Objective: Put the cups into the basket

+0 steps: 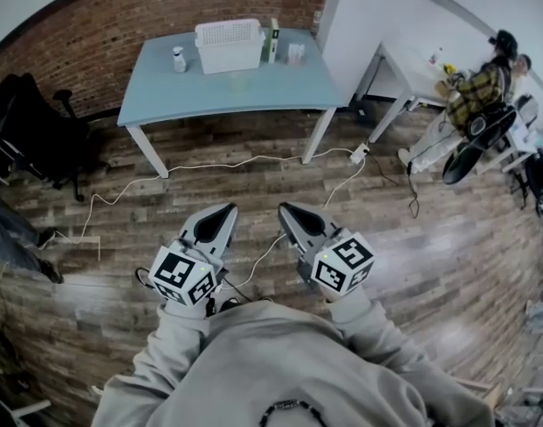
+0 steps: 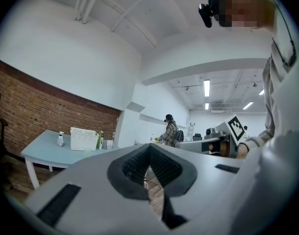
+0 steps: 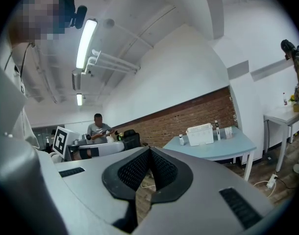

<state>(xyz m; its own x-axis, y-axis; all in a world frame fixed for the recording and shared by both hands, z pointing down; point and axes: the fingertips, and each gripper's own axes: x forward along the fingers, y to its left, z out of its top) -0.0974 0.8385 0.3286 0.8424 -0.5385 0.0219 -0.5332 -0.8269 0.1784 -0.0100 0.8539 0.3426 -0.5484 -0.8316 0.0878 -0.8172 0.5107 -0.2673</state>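
Observation:
A white slatted basket [image 1: 229, 44] stands on the far side of a light blue table [image 1: 245, 92], well away from me. A small stack of pale cups [image 1: 295, 54] stands to its right near the wall. My left gripper [image 1: 225, 210] and right gripper [image 1: 287, 210] hover side by side over the wooden floor, short of the table, both shut and holding nothing. In the left gripper view the basket [image 2: 84, 138] is small at the left above the closed pads [image 2: 161, 168]. The right gripper view has the basket [image 3: 200, 134] and cups [image 3: 228, 131] far beyond the closed pads [image 3: 135, 170].
A small white bottle [image 1: 179, 59] and a tall green-and-white carton [image 1: 273, 40] flank the basket. White cables [image 1: 218, 164] and a power strip [image 1: 358, 156] lie on the floor before the table. A black office chair [image 1: 36, 132] stands left; a seated person [image 1: 472, 96] is at a white desk on the right.

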